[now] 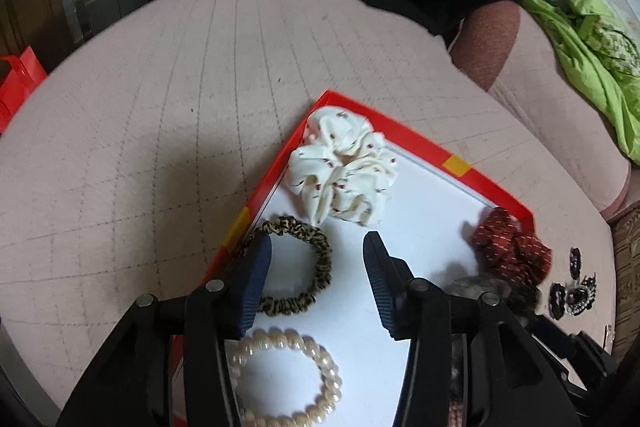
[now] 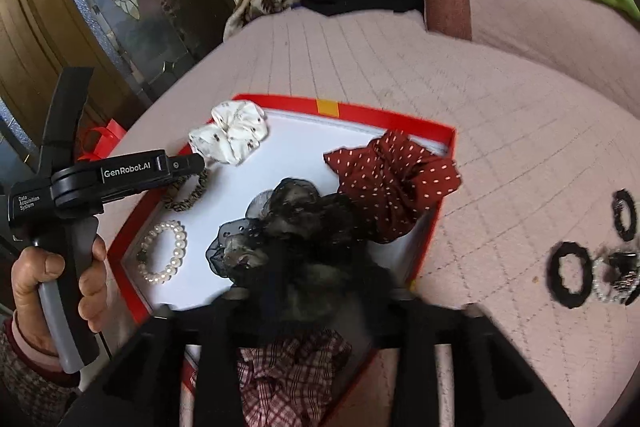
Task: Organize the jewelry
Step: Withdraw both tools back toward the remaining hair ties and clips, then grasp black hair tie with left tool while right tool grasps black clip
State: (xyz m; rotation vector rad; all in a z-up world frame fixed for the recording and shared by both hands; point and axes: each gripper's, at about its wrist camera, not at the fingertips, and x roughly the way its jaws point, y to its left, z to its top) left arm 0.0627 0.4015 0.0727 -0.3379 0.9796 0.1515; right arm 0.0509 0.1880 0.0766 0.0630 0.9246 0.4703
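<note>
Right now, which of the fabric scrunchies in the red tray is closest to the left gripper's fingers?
The thin leopard-print scrunchie: it lies right between the open left gripper fingers. The cream floral scrunchie sits farther ahead, the dark red dotted scrunchie off right.

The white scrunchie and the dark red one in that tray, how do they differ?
The white scrunchie is cream with sparse dark flecks; the dark red scrunchie has regular pale dots. The white one sits in the tray's far left corner, the red one against the right wall and looks larger. Both are ruffled fabric and lie untouched.
</note>
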